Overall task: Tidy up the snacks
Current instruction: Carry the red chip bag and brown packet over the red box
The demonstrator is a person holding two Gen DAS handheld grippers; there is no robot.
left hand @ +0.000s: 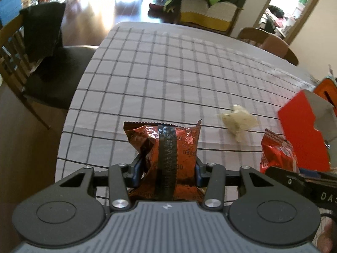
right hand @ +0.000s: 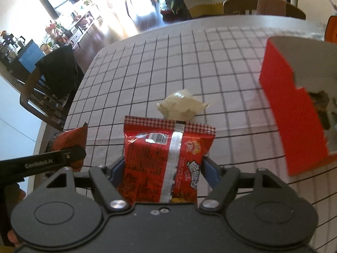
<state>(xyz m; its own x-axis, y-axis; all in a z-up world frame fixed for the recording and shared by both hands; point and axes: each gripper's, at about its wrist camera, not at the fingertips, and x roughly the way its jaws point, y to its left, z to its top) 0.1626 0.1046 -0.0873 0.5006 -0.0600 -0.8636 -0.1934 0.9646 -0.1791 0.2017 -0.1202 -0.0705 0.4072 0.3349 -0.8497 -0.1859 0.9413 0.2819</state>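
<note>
My left gripper point(left hand: 166, 168) is clamped on a dark orange Oreo packet point(left hand: 166, 147), its blue pads pressing both sides; the packet is held above the bench point(left hand: 168, 63), which carries a grid-patterned cloth. My right gripper point(right hand: 162, 168) grips a red snack bag point(right hand: 166, 154) with a silver seam, likewise held above the cloth. A pale crumpled wrapper point(right hand: 181, 105) lies on the cloth beyond both packets. An open red box point(right hand: 294, 113) stands to the right, near the red bag; something lies inside it, but I cannot identify it.
</note>
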